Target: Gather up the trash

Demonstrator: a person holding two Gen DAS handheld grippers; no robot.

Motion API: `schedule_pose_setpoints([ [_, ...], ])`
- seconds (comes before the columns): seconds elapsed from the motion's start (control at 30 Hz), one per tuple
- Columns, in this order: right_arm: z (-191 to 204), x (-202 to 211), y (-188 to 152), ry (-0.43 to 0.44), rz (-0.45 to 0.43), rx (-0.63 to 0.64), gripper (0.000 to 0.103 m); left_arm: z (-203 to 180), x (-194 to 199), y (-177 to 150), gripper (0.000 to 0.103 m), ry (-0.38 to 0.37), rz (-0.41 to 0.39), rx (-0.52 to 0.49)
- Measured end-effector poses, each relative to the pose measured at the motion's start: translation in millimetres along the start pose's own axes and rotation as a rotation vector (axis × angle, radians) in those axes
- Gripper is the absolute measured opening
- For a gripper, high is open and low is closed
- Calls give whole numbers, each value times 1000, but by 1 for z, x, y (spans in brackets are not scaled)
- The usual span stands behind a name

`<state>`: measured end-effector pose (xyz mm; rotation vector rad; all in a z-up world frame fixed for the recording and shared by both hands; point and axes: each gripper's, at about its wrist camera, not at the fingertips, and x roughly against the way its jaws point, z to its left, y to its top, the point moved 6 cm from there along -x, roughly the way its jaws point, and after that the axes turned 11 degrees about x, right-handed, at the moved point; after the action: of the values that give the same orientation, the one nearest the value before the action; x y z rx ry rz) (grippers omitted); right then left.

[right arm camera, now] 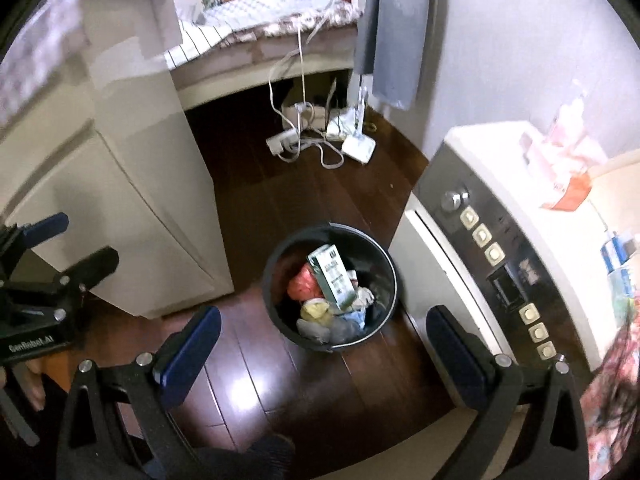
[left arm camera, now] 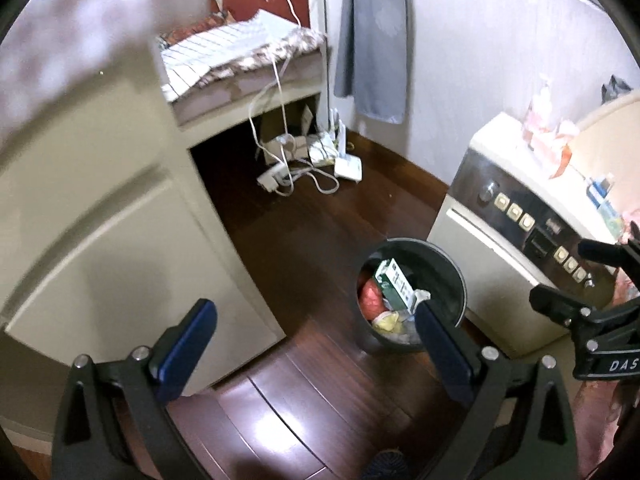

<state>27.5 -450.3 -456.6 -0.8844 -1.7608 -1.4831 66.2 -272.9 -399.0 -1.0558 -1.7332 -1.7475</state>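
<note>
While both pairs of fingers stand spread wide with nothing between them, the left gripper [left arm camera: 316, 336] hangs over the dark wooden floor [left arm camera: 288, 240], its blue-padded fingers [left arm camera: 188, 344] at the bottom of the left wrist view. Its right finger overlaps the near rim of the black trash bin [left arm camera: 452, 264], which sits at lower centre-right of that frame. In the right wrist view the right gripper [right arm camera: 324, 344] is equally empty, its fingers [right arm camera: 192, 348] framing the same bin [right arm camera: 384, 264] at centre frame.

Inside the bin a green and white carton [right arm camera: 332, 276] stands tilted on top of the trash, with a red crumpled wrapper [right arm camera: 302, 284] to its left, a yellow crumpled piece [right arm camera: 316, 310] below it and grey-blue scraps toward the near rim.

Just right of the bin stands a white appliance with a dark control panel [right arm camera: 500, 256] bearing a knob and pale buttons. A cream cabinet [right arm camera: 132, 216] fills the left of the frame. At upper centre, white cables and a power strip [right arm camera: 284, 142] lie on the floor below a bed [right arm camera: 260, 36], and a grey cloth [right arm camera: 396, 40] hangs on the wall beside it.
</note>
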Motion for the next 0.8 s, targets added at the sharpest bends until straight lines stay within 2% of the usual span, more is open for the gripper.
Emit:
schedule_pose_setpoints([
  [0.33, 53, 91, 31, -17, -136, 53, 103, 36, 77, 9, 100, 43, -106, 70],
  [0.53, 79, 127, 33, -35, -176, 80, 103, 53, 114, 5, 100, 71, -157, 111],
  [0.8, 97, 162, 34, -30, -230, 86, 103, 56, 146, -2, 100, 63, -194, 125],
])
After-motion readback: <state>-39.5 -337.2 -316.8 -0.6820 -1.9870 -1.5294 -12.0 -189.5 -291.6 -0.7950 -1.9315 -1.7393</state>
